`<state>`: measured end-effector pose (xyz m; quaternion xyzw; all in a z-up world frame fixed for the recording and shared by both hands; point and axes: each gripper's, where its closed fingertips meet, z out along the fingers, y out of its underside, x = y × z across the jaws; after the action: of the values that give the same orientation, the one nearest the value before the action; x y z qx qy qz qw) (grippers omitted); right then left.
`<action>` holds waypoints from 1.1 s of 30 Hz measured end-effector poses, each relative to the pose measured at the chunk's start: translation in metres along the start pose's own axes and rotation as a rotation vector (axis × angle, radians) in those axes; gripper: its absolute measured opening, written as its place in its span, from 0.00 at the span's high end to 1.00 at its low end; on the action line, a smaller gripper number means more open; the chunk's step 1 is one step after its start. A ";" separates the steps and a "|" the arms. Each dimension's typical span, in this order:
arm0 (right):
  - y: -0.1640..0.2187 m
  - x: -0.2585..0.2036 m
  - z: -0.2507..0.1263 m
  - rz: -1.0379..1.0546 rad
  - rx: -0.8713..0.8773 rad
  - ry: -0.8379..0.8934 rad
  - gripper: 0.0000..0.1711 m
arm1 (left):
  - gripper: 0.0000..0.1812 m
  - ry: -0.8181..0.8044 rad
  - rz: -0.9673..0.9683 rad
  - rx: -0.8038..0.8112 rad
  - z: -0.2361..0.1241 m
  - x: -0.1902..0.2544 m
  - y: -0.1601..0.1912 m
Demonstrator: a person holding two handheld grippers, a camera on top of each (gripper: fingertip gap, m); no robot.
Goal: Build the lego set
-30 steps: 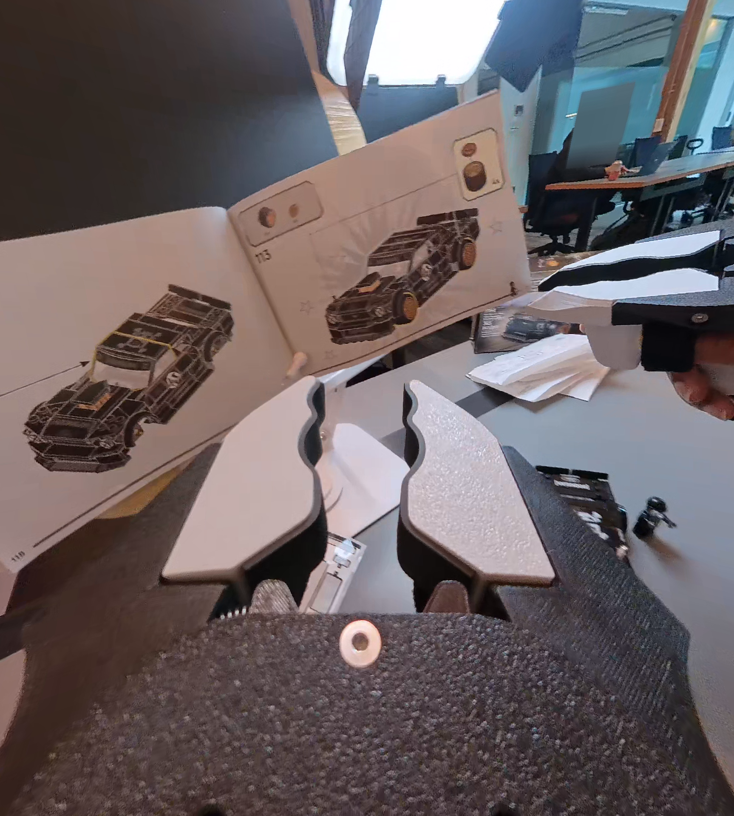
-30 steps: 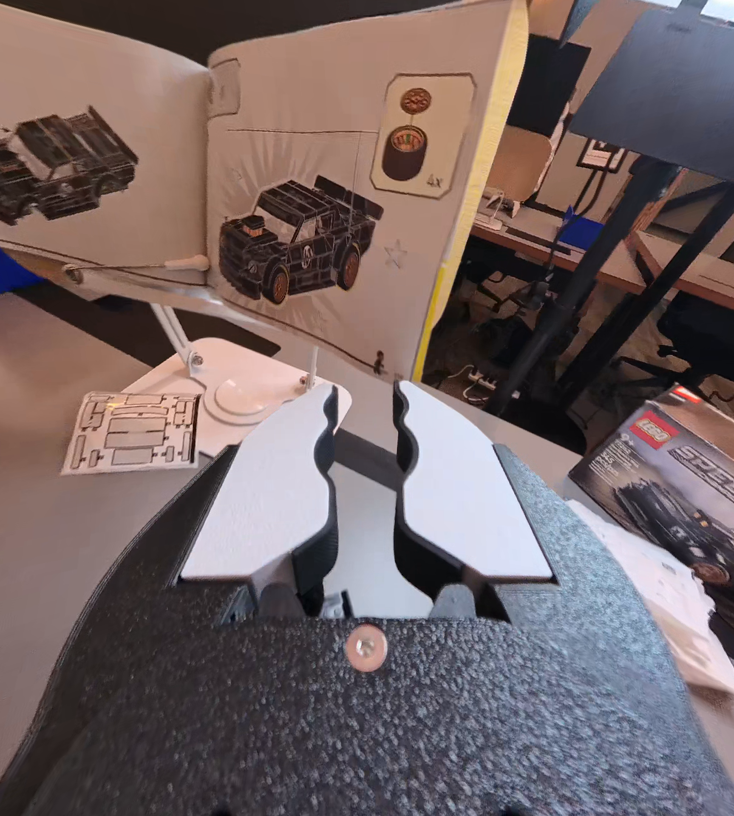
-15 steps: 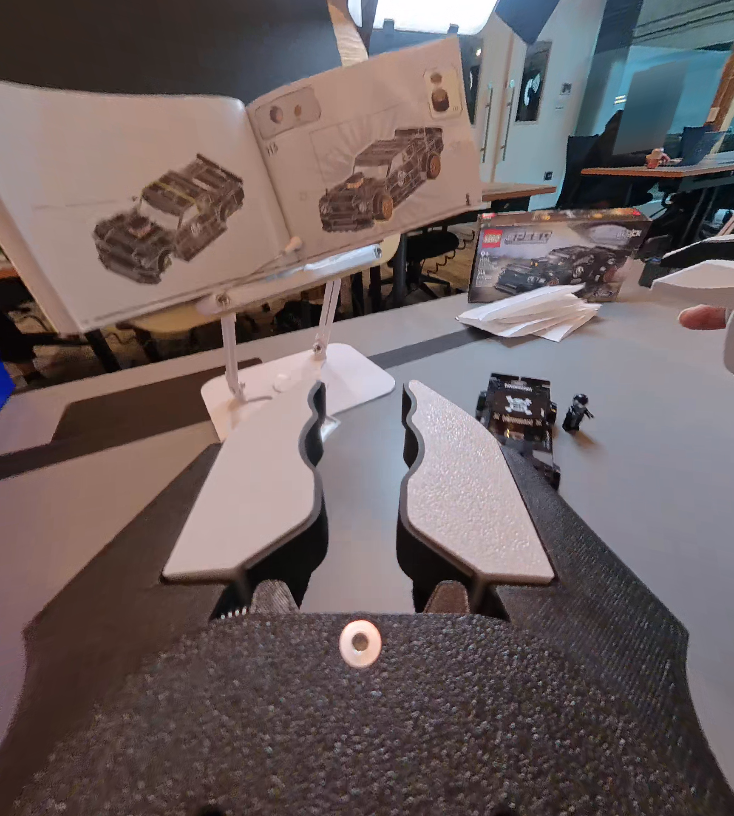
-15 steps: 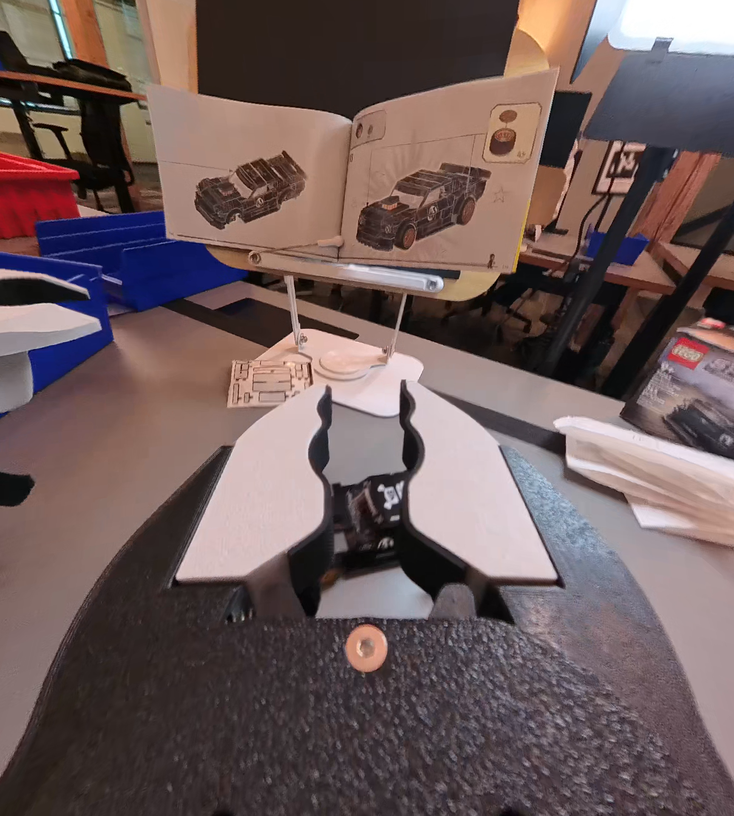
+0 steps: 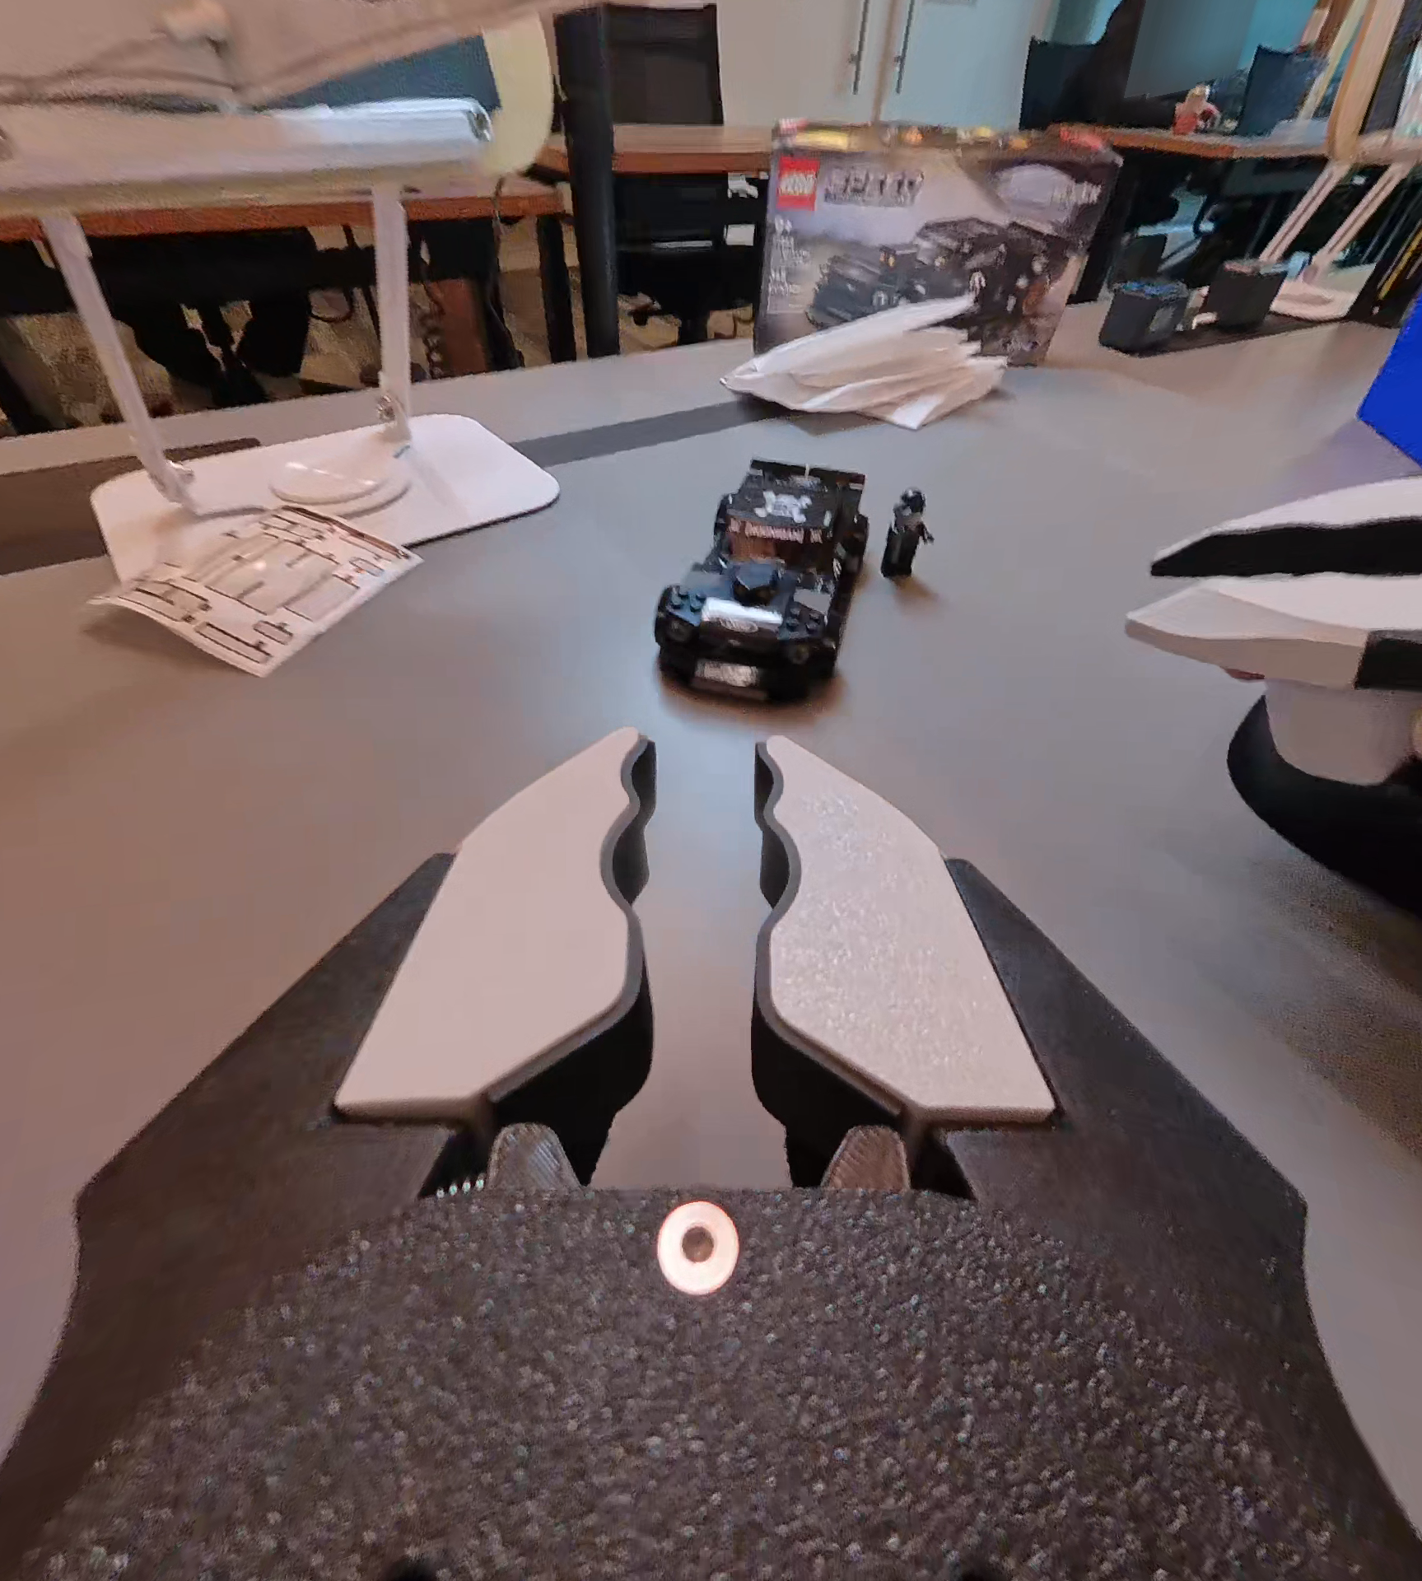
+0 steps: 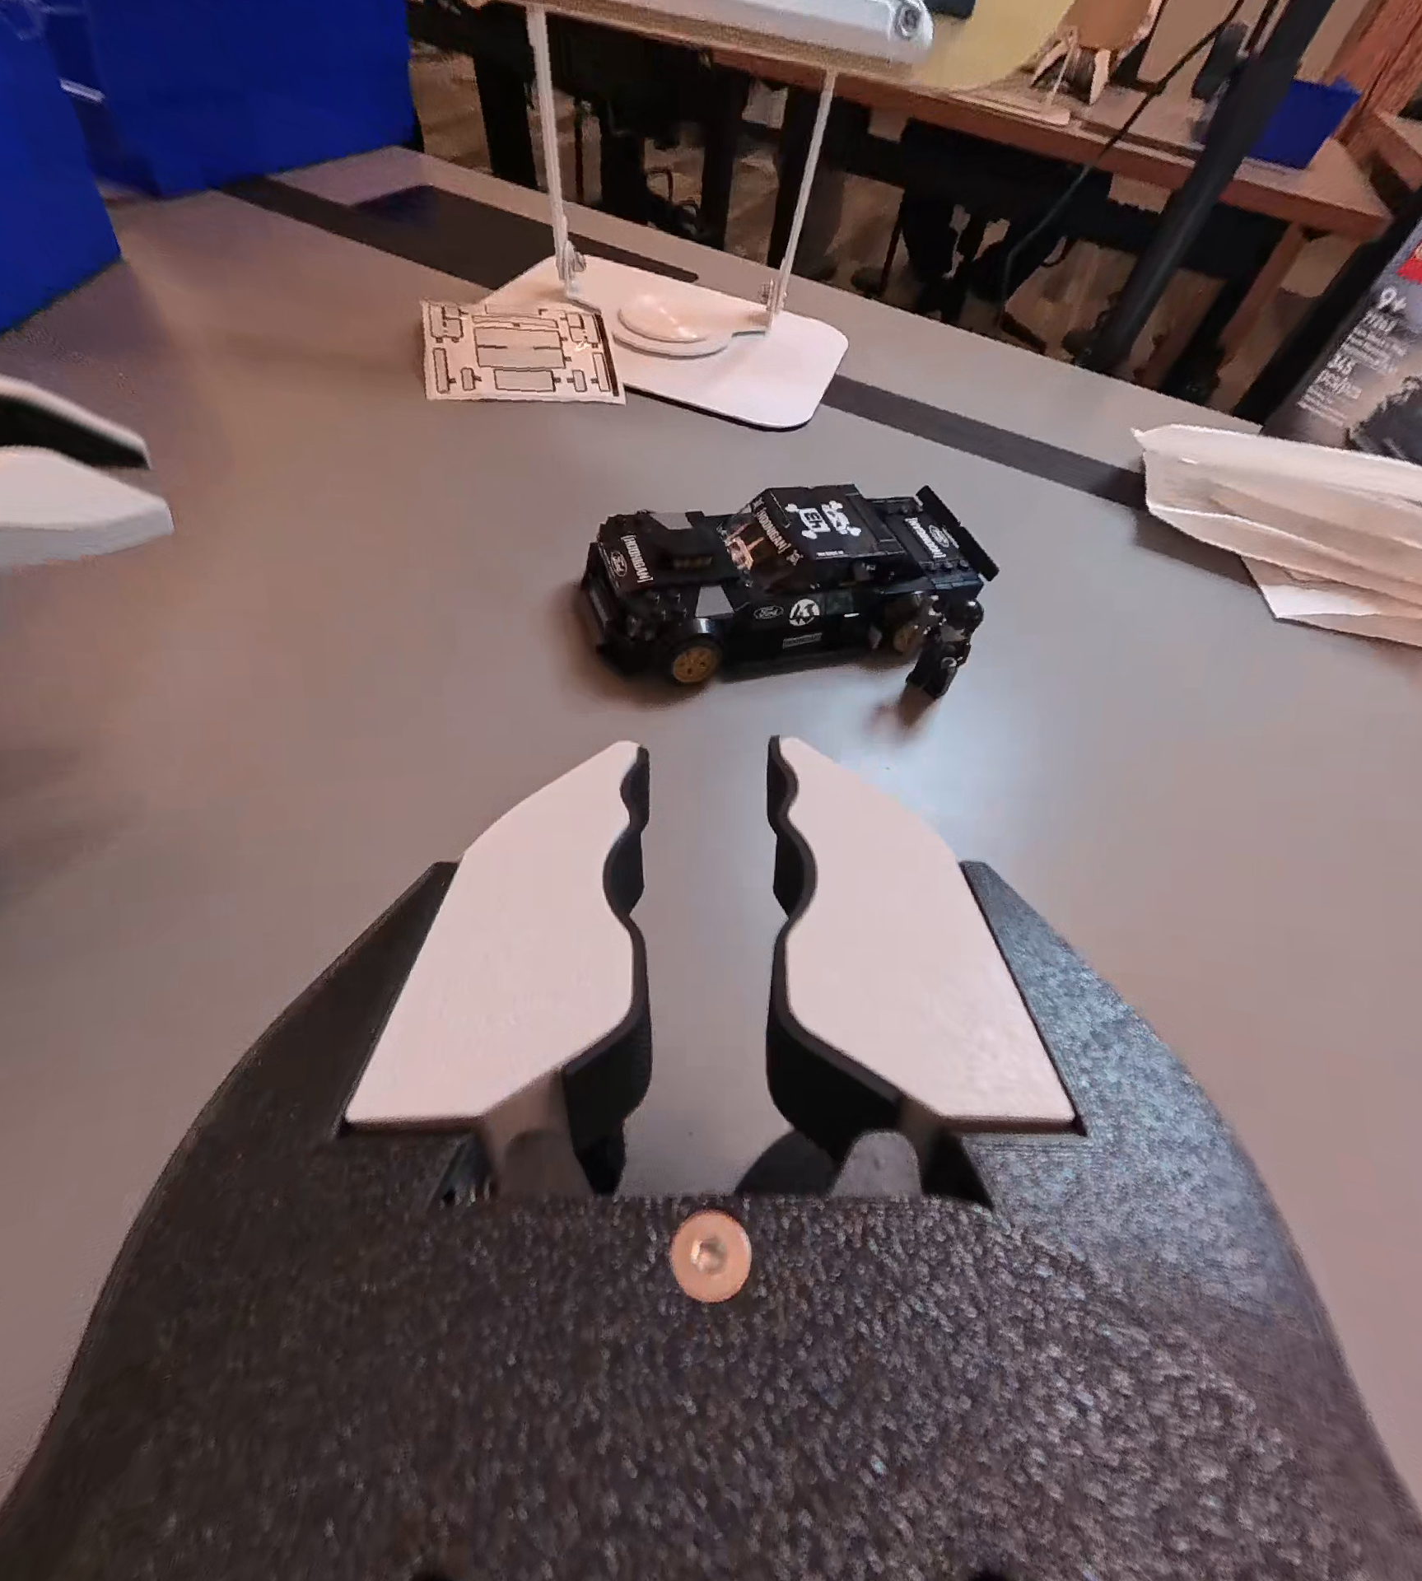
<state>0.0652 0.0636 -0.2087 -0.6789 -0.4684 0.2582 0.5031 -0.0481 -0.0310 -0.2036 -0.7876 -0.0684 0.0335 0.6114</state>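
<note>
Both claws under my control, the left gripper (image 5: 703, 753) and right gripper (image 6: 707, 753), hover slightly parted and empty above the grey table (image 6: 262, 642), well short of the assembled black brick car (image 6: 784, 582) with its small black minifigure (image 6: 942, 650) standing just beside the rear wheel.

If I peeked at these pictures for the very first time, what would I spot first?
Probably the black toy car in the middle of the grey table, with a tiny black figure standing by its rear wheel. Next, the two grippers: the left gripper and right gripper both point at it, open and empty.
</note>
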 end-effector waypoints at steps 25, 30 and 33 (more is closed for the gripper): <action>0.014 0.007 0.008 -0.021 -0.055 0.111 0.84 | 0.70 0.184 0.231 -0.240 0.061 0.005 0.005; 0.015 0.006 0.006 -0.010 -0.062 0.114 0.84 | 0.62 0.239 0.255 -0.315 0.086 0.001 0.025; 0.015 0.004 0.004 -0.007 -0.061 0.114 0.83 | 0.60 0.268 0.242 -0.332 0.101 0.002 0.031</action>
<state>0.0693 0.0687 -0.2241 -0.7059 -0.4490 0.2029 0.5088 -0.0582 0.0581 -0.2592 -0.8772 0.1037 -0.0101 0.4687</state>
